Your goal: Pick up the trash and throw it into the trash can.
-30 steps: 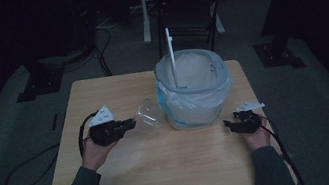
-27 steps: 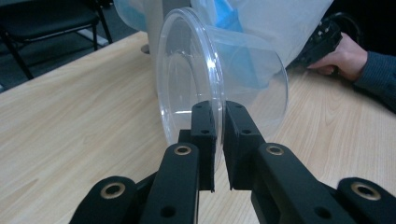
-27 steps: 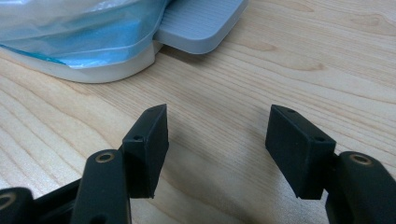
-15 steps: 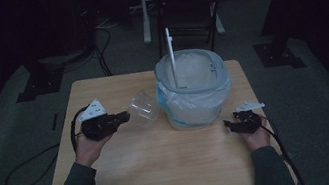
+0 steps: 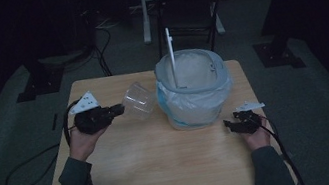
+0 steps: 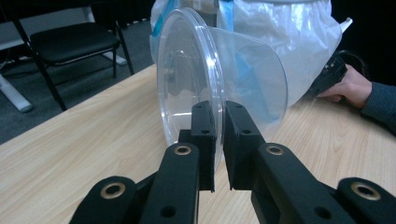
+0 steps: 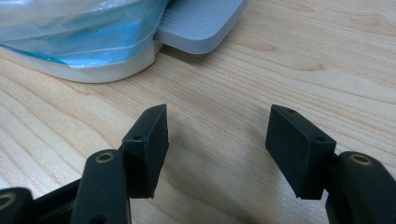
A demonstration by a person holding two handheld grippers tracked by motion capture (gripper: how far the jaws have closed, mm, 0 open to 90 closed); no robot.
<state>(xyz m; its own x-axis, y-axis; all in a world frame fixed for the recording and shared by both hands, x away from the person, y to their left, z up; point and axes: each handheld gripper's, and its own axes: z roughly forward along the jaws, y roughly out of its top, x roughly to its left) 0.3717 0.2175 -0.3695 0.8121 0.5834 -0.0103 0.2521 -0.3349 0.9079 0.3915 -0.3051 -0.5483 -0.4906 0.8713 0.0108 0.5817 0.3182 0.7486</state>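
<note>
My left gripper [image 5: 117,111] [image 6: 219,135] is shut on the rim of a clear plastic cup [image 5: 138,101] [image 6: 224,79], which lies on its side in the air above the wooden table [image 5: 163,158]. The cup's bottom points toward a small pedal bin [image 5: 195,90] lined with a white and blue plastic bag [image 6: 289,32]; the bin's lid stands upright. My right gripper [image 5: 231,124] [image 7: 217,140] rests open just over the table at the right, with nothing between its jaws, close to the bin's grey foot pedal [image 7: 201,23].
A black chair [image 5: 189,7] stands behind the table's far edge, and another chair [image 6: 70,44] shows in the left gripper view. Cables trail from both grippers over the table's near corners. The floor around is dark.
My left gripper has risen with the cup and moved a little toward the table's far side. The right gripper has stayed still.
</note>
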